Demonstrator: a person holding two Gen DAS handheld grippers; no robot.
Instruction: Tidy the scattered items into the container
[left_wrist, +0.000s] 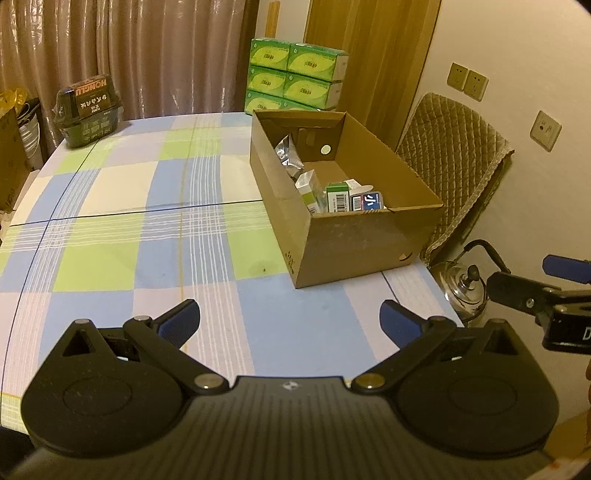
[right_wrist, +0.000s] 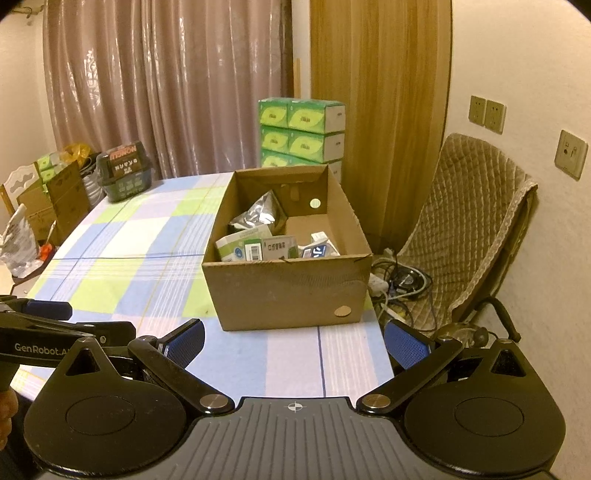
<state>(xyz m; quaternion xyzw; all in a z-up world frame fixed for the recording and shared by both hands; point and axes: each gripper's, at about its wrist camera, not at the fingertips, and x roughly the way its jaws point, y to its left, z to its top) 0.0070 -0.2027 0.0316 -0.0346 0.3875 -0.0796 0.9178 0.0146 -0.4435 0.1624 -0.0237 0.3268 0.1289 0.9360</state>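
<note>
Checked cloth in blue, green and white is covering the counter (left_wrist: 129, 229), and its surface is showing no loose small items in either wrist view. A cardboard box (right_wrist: 288, 291) is sitting on the counter near its right edge, open at the top. Inside it, small packets (right_wrist: 258, 249) are lying against the near wall, with a silver foil pouch (right_wrist: 258, 214) leaning behind them towards the far left corner. A dark wrapped package (left_wrist: 88, 110) is standing at the far left corner of the counter, well apart from the box; whether it belongs to the task cannot be told. A stack of green tissue packs (left_wrist: 295, 74) is standing behind the box, off the counter as far as can be judged.

The left tongs (left_wrist: 290, 325) are hovering over the near edge of the counter with jaws spread wide and nothing between them. The right tongs (right_wrist: 293, 343) are likewise spread and empty, pointing at the box front.

Judgement: the collecting step is appearing complete or nearly so, the scattered items lying in the box. The next move is calling for a check of the far corner, and a long reach by the left tongs if the dark package is to be included.
</note>
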